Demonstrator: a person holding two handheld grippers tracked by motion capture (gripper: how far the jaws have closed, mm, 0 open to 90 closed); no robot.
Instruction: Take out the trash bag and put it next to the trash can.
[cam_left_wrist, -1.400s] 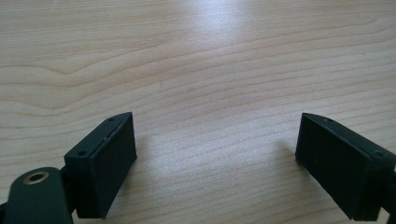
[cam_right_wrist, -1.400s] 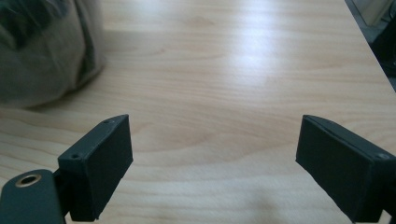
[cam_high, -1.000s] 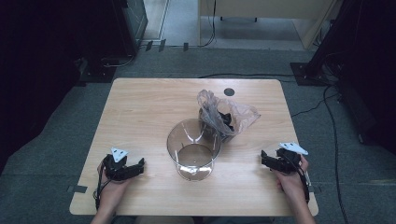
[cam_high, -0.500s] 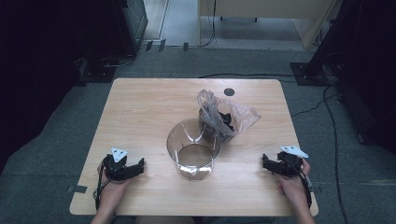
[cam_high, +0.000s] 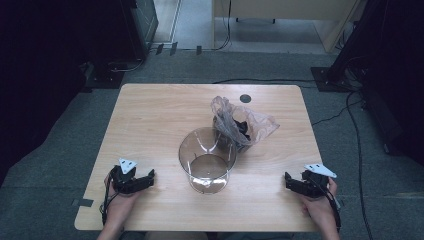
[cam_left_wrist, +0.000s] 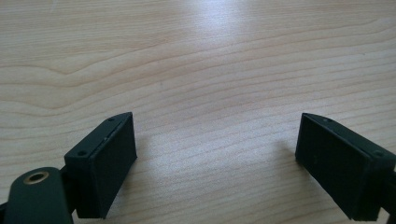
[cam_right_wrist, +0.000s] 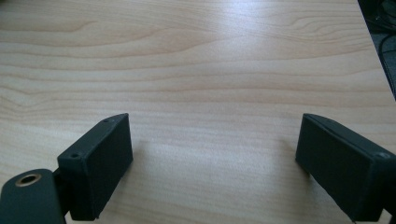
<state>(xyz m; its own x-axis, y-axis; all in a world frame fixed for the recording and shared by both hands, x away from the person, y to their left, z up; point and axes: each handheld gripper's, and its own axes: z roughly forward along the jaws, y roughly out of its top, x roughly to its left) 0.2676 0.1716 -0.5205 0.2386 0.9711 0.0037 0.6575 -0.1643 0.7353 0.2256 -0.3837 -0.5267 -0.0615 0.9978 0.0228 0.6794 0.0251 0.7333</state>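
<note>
table (cam_high: 150, 120): pale wood, mostly bare. one dark round hole (cam_high: 245, 98) at the far edge, right of middle.
glass bowl (cam_high: 207, 159): clear, upright, near the middle and a little toward the near side. looks empty, though glare makes it hard to be sure.
plastic bag (cam_high: 240, 125): thin, crumpled, with something dark inside. just behind the bowl on its far right; seems to touch the rim, cannot be certain.
left gripper (cam_high: 148, 177): rests low at the near-left part of the table, held in the person's hand, jaws pointing right toward the bowl. in the left gripper view (cam_left_wrist: 215, 154) jaws stand wide apart, bare wood between them, nothing held.
right gripper (cam_high: 288, 181): near-right part of the table, pointing left toward the bowl. in the right gripper view (cam_right_wrist: 212, 156) jaws equally wide, gripping nothing.
spacing: both tools well apart from bowl and bag, one on each side.
why so, my guess: a ready stance, jaws pre-opened, flanking the work so either hand can reach in. bag beside bowl suggests its contents go in the bowl.
progress: nothing gripped yet.
</note>
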